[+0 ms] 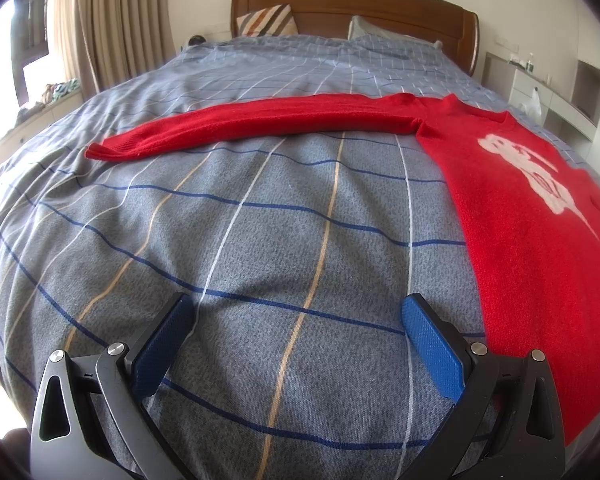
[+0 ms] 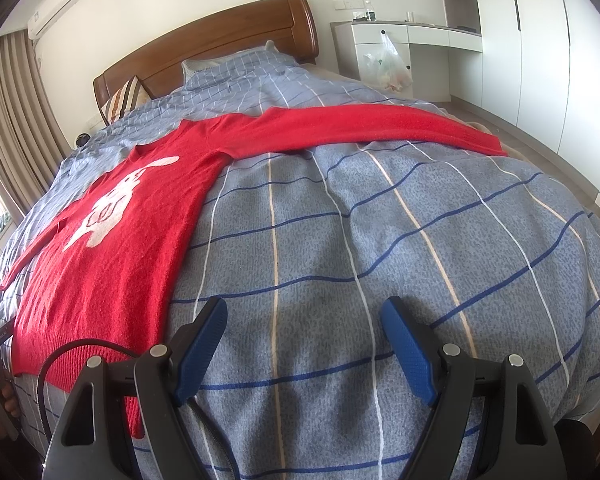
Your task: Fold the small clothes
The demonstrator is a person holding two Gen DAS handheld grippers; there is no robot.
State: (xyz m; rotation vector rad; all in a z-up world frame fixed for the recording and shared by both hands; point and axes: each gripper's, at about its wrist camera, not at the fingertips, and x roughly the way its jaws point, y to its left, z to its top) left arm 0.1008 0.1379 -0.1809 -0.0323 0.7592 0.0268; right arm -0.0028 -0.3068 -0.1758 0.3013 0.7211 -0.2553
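Between both parted jaws' reaches, red sweater (image 1: 532,216).

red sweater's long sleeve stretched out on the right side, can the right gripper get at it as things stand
Probably yes. The right gripper is open with nothing between its jaws, and only bare checked bedspread lies between it and the sleeve, which rests flat and uncovered.

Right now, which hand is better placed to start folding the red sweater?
Roughly even. Both claws, left and right, are open, each facing the outstretched sleeve on its own side of the red sweater.
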